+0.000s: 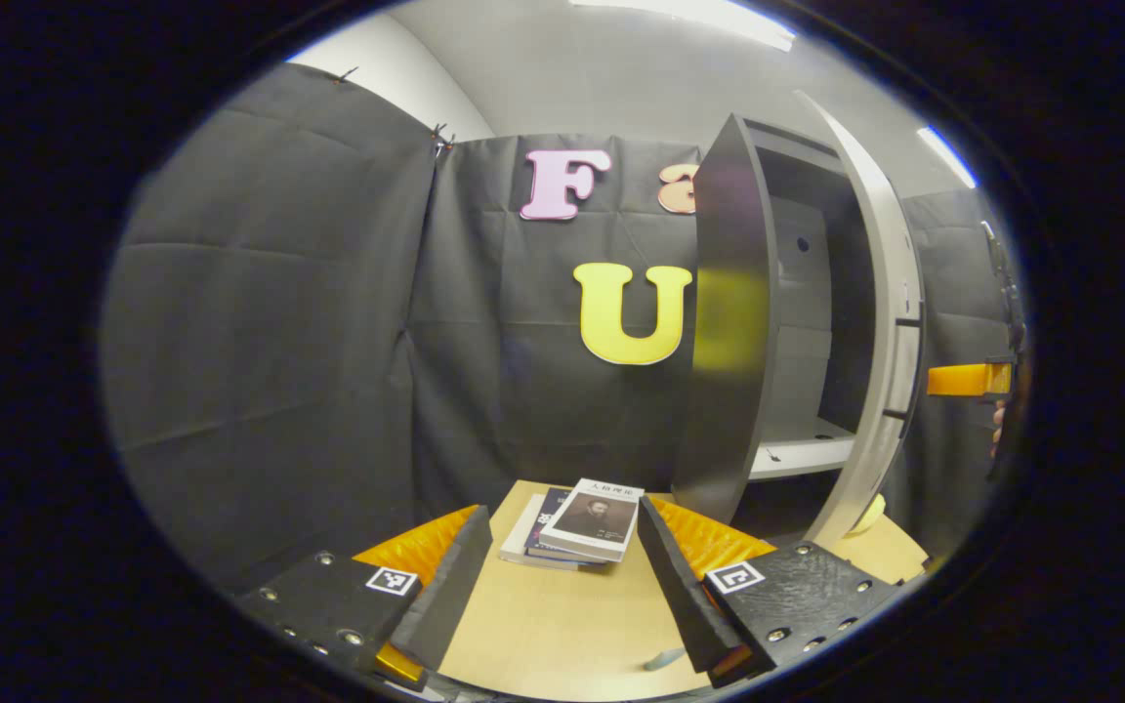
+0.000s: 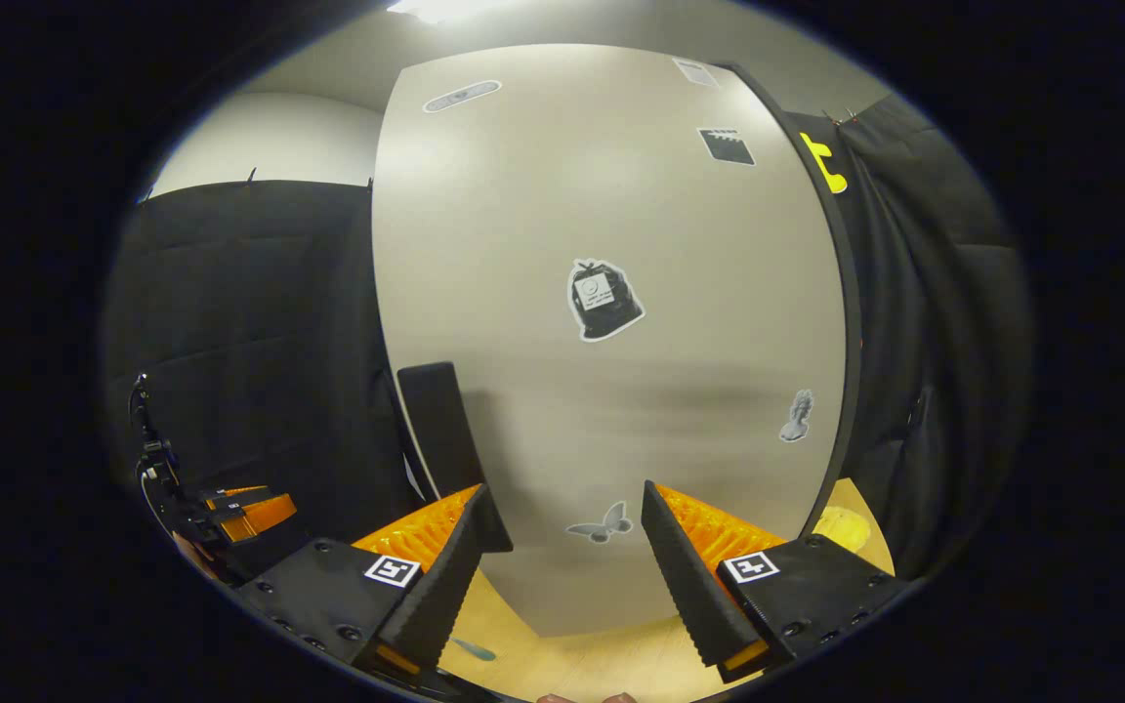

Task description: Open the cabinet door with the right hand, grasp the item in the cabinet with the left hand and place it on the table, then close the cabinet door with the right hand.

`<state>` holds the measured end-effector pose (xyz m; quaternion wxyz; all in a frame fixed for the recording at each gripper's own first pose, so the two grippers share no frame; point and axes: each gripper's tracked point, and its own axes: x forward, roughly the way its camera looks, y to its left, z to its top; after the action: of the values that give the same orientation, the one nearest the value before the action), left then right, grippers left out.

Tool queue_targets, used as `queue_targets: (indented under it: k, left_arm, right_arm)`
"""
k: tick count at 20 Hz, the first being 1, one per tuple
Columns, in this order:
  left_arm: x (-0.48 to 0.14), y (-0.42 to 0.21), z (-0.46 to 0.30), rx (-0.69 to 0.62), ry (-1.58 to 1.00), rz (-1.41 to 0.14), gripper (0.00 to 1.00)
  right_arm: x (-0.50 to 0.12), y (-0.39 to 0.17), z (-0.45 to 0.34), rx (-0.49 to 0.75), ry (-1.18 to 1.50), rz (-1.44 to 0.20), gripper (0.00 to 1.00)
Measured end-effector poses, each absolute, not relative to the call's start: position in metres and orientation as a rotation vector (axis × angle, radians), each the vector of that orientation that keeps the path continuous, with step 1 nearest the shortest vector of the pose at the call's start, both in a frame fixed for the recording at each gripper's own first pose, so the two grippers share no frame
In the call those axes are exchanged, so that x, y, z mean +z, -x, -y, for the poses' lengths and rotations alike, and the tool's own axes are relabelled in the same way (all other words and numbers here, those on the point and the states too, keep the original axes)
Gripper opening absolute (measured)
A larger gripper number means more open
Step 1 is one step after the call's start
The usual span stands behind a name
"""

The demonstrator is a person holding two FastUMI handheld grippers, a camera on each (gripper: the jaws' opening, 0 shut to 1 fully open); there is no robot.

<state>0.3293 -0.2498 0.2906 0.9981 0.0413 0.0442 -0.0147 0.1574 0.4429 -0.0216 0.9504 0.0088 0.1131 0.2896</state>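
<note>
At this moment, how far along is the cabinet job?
The cabinet door stands open and books lie stacked on the table, so retrieval looks done. The left gripper is open and empty. The right gripper, open, faces the door; closing remains.

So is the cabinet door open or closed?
Open. The cabinet door swings out edge-on, showing the cabinet's shelf inside.

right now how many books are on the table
2 for sure: a stack at the table's far edge, the top book lying on a darker book; a pale edge beneath may be a third.
</note>
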Motion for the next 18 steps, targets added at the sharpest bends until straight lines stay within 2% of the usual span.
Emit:
queue_targets:
  k: [4, 9, 16, 17, 18]
  left_arm:
    - [0.294, -0.340, 0.256, -0.074, -0.052, -0.078, 0.92]
    - [0.304, -0.342, 0.288, -0.086, -0.091, -0.063, 0.92]
    - [0.326, -0.319, 0.375, -0.048, -0.190, -0.016, 0.91]
    - [0.325, -0.317, 0.388, -0.038, -0.199, -0.011, 0.91]
    - [0.322, -0.314, 0.403, -0.029, -0.204, -0.016, 0.91]
  right_arm:
    - [-0.019, -0.167, -0.430, 0.526, -0.006, -0.224, 0.98]
    - [-0.011, -0.171, -0.360, 0.377, 0.074, -0.167, 0.98]
    - [0.001, -0.181, -0.251, 0.318, 0.069, -0.124, 0.98]
    - [0.003, -0.184, -0.233, 0.312, 0.067, -0.119, 0.93]
    - [0.007, -0.186, -0.217, 0.304, 0.055, -0.108, 0.98]
